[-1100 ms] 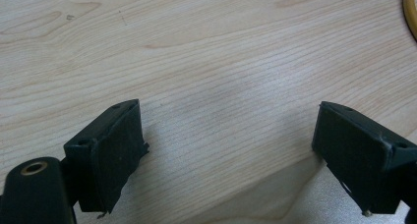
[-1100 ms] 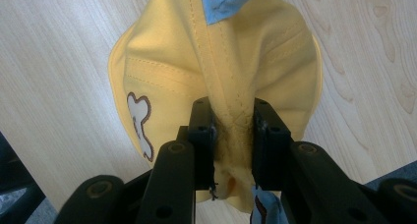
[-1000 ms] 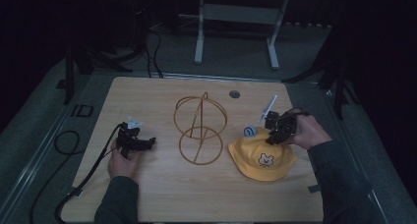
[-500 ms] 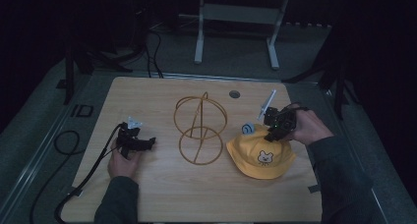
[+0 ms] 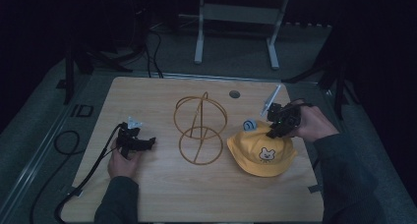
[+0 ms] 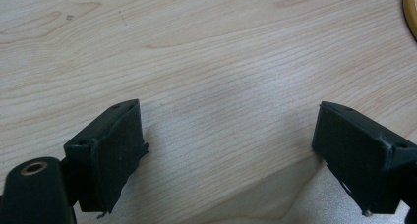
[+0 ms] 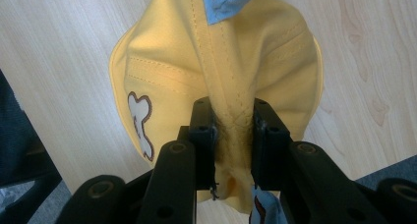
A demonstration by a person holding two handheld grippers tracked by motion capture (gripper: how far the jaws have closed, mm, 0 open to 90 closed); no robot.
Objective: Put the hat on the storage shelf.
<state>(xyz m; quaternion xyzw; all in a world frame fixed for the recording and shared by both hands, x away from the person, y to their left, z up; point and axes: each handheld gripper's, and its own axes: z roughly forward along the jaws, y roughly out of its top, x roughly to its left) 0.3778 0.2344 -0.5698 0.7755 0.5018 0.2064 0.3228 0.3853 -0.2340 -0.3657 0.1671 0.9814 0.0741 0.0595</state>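
Note:
A yellow child's hat point(image 5: 261, 150) with a small bear patch and a blue ear tab lies on the right side of the wooden table point(image 5: 157, 189). My right gripper point(image 5: 276, 127) is shut on a pinched fold of the hat's crown, and in the right gripper view the yellow hat point(image 7: 221, 76) hangs from the right gripper point(image 7: 233, 135) above the table. A gold wire stand point(image 5: 200, 128) made of rings rises at the table's middle, left of the hat. My left gripper point(image 5: 147, 143) rests low at the left with its jaws wide apart; the left gripper point(image 6: 231, 155) holds nothing.
A round grommet hole point(image 5: 234, 94) sits near the table's far edge. A black cable point(image 5: 64, 140) loops off the left side. A metal frame leg point(image 5: 199, 27) stands on the floor beyond the table.
My right gripper has risen a little with the hat's crown pinched in it, pulling the fabric up. The left hand has stayed where it was.

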